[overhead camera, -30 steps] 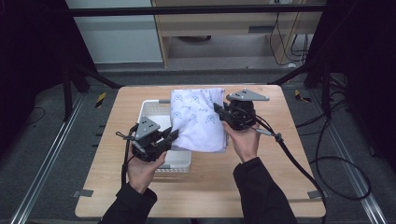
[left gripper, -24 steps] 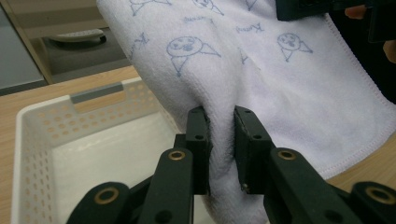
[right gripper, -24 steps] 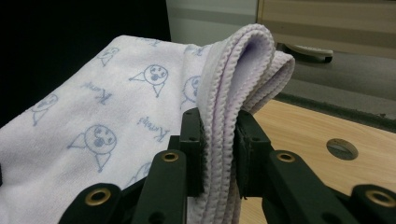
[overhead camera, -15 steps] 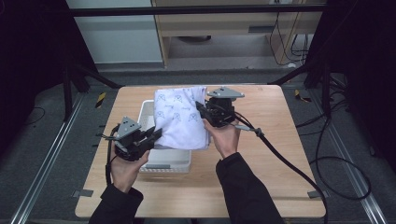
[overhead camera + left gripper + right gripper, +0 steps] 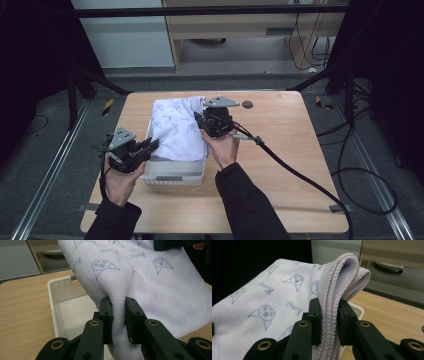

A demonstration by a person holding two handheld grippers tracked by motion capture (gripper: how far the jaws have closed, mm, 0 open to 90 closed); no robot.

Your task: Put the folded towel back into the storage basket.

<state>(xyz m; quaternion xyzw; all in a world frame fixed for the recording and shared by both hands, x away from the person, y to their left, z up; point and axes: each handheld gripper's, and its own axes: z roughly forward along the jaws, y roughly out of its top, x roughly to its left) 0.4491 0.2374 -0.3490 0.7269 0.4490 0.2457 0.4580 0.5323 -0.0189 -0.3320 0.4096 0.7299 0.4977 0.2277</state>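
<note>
Above the white basket [image 5: 150, 172], both grippers pinch the folded towel [image 5: 177, 130]; lower it level, left gripper [image 5: 148, 146] and right gripper [image 5: 201, 119] together.

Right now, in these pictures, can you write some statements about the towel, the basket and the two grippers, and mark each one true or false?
1. The left gripper is shut on the towel. True.
2. The right gripper hangs open with nothing between its jaws. False: it pinches the towel's folded, stitched edge.
3. The towel is plain dark blue. False: it is white with small blue drawn faces and words.
4. The white basket stands on a wooden table. True.
5. The towel lies flat on the table beside the basket. False: both grippers hold it over the basket.
</note>
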